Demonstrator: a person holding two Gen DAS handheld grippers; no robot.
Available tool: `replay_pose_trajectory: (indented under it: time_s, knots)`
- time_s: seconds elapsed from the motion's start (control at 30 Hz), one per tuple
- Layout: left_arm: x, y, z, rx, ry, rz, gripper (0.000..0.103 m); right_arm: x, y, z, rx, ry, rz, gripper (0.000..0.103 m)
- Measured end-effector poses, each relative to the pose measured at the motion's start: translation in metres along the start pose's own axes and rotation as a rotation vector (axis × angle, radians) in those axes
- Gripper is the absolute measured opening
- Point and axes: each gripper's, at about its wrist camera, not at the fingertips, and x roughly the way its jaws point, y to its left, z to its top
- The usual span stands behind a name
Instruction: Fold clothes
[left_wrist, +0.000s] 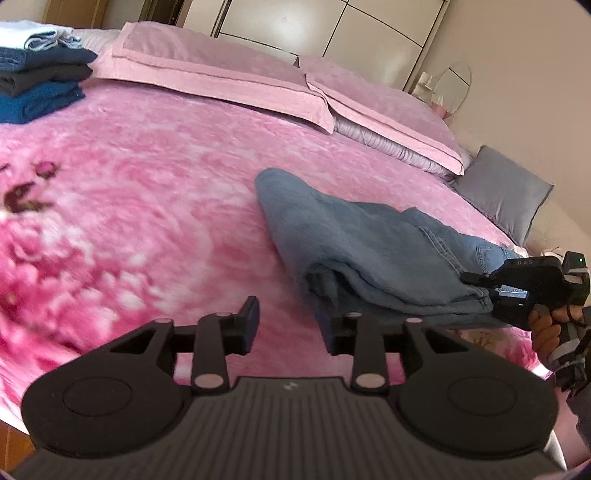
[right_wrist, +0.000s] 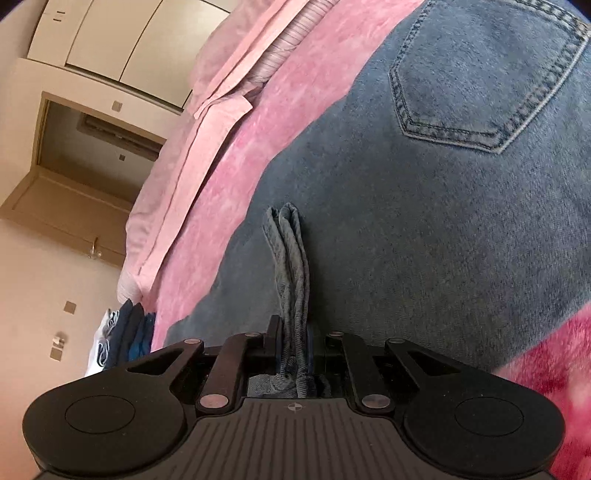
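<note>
A: What is shown only by the left wrist view?

B: The whole bed (left_wrist: 147, 192) is seen there, with the jeans (left_wrist: 369, 251) lying on its right part, one stack (left_wrist: 40, 81) of folded clothes at the far left, two pillows (left_wrist: 207, 70), one grey cushion (left_wrist: 506, 192), and a hand (left_wrist: 550, 332) gripping the right gripper (left_wrist: 476, 278).

A: And by the right wrist view?

B: One back pocket (right_wrist: 480, 74) and the bunched denim edges between the jaws are seen close up.

A: How are the jaws set?

B: The left gripper (left_wrist: 290, 325) is held with jaws parted and empty, the jeans just beyond. The right gripper's jaws are closed narrowly on the jeans' edge.
</note>
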Motion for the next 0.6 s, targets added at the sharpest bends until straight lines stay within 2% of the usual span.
replay_pose_trajectory:
  time_s: [0.17,0.23,0.37,0.5,0.53,0.57,0.6]
  knots:
    - [0.021,-0.017,-0.009,-0.038,-0.010,-0.031,0.037,0.000,0.000,-0.004,-0.004,-0.012,0.003,0.012]
    - [0.028,-0.020,-0.008,-0.062,-0.027,-0.003,0.037,0.000,0.000,-0.004,-0.005,-0.012,0.007,0.017]
    - [0.041,-0.013,-0.007,-0.125,-0.056,0.086,0.035,0.001,0.001,-0.005,-0.035,-0.007,0.000,0.017]
    - [0.035,-0.007,-0.001,-0.162,-0.130,0.126,0.034,0.002,0.005,-0.007,-0.097,0.009,-0.014,0.016]
    - [0.033,-0.008,0.000,-0.153,-0.148,0.135,0.030,0.002,0.007,-0.008,-0.117,0.004,-0.026,0.011]
    - [0.032,-0.012,0.001,-0.126,-0.157,0.137,0.023,0.001,0.010,-0.009,-0.137,-0.001,-0.037,0.011]
    - [0.031,-0.015,0.002,-0.097,-0.156,0.145,0.009,0.001,0.012,-0.010,-0.157,-0.006,-0.048,0.010]
